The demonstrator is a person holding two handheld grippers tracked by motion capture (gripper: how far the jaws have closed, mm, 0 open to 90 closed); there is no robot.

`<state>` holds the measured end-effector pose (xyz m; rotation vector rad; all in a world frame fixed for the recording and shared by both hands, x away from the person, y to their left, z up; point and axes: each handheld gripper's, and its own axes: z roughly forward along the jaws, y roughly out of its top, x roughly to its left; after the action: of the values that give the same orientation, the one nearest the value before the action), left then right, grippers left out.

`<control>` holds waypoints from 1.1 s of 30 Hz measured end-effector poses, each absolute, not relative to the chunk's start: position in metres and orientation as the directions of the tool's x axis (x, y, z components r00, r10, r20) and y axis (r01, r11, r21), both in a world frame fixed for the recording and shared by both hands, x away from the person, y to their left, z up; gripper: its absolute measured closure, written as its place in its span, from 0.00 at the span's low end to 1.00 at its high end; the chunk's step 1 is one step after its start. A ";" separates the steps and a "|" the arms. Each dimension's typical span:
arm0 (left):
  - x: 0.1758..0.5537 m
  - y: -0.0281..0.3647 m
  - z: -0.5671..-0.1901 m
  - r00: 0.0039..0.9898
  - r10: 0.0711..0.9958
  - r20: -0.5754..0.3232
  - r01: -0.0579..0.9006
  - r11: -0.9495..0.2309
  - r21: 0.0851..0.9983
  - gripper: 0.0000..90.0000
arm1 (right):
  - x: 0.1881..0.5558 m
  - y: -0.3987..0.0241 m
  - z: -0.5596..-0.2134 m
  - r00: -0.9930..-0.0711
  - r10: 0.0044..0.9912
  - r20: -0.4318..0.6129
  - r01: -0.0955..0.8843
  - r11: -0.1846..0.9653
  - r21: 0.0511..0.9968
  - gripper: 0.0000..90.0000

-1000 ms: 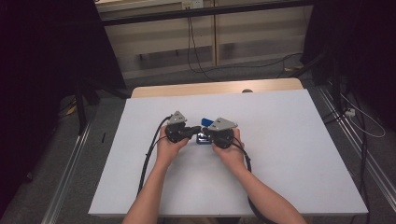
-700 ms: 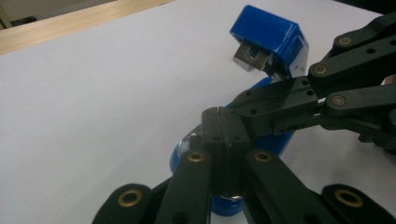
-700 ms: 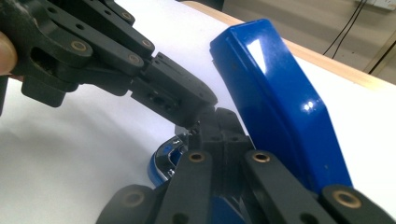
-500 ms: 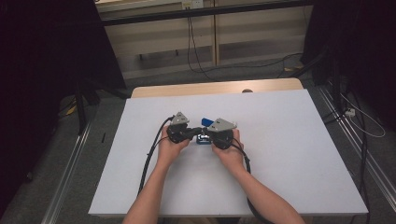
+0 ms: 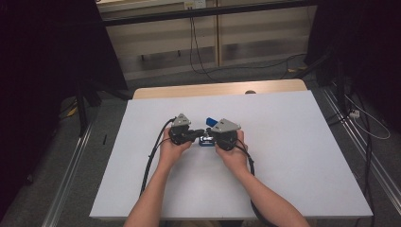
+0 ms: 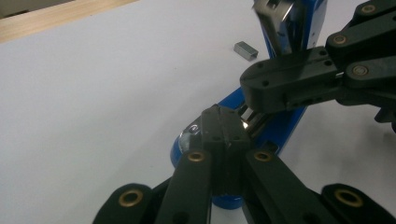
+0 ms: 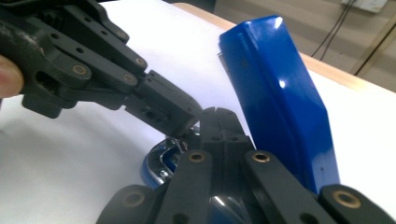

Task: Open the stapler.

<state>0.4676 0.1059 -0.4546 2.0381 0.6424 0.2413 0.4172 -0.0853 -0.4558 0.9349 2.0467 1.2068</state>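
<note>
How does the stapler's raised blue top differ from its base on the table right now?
The blue top stands swung up, tilted away from the table, while the base lies flat on the white table. The top is free of both grippers; the left gripper and right gripper both meet, jaws closed, at the base. Both parts are glossy blue.

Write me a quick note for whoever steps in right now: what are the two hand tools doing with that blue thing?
Left gripper: fingers shut, tips at the base of the blue stapler.
Right gripper: fingers shut, tips meeting the left one's at the same spot.
Stapler: mid-table, lid swung up and open.
A loose strip of staples lies on the table behind it.
Done: stapler opened. Left, probably: load the staples and close the lid.
</note>
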 end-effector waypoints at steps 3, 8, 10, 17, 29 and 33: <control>0.467 0.105 -0.454 0.840 0.538 -0.070 0.339 -0.421 0.841 1.00 | 0.417 -0.085 -0.455 -0.575 0.808 -0.130 0.276 0.341 0.898 1.00; 0.467 0.105 -0.453 0.839 0.539 -0.074 0.344 -0.420 0.840 1.00 | 0.416 -0.085 -0.453 -0.546 0.828 -0.124 0.282 0.321 0.904 1.00; 0.466 0.105 -0.453 0.841 0.537 -0.071 0.341 -0.423 0.839 1.00 | 0.416 -0.086 -0.453 -0.544 0.830 -0.125 0.284 0.323 0.903 1.00; 0.468 0.106 -0.454 0.845 0.528 -0.078 0.341 -0.422 0.840 1.00 | 0.415 -0.090 -0.448 -0.498 0.852 -0.163 0.279 0.335 0.900 1.00; 0.468 0.106 -0.455 0.845 0.527 -0.094 0.349 -0.410 0.843 1.00 | 0.414 -0.095 -0.444 -0.482 0.860 -0.171 0.290 0.340 0.895 1.00; 0.468 0.106 -0.455 0.846 0.526 -0.091 0.347 -0.411 0.843 1.00 | 0.414 -0.097 -0.443 -0.468 0.867 -0.172 0.290 0.335 0.896 1.00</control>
<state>0.4680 0.1060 -0.4547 2.0409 0.6391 0.2303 0.4143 -0.0974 -0.4429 1.0133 1.9371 1.1092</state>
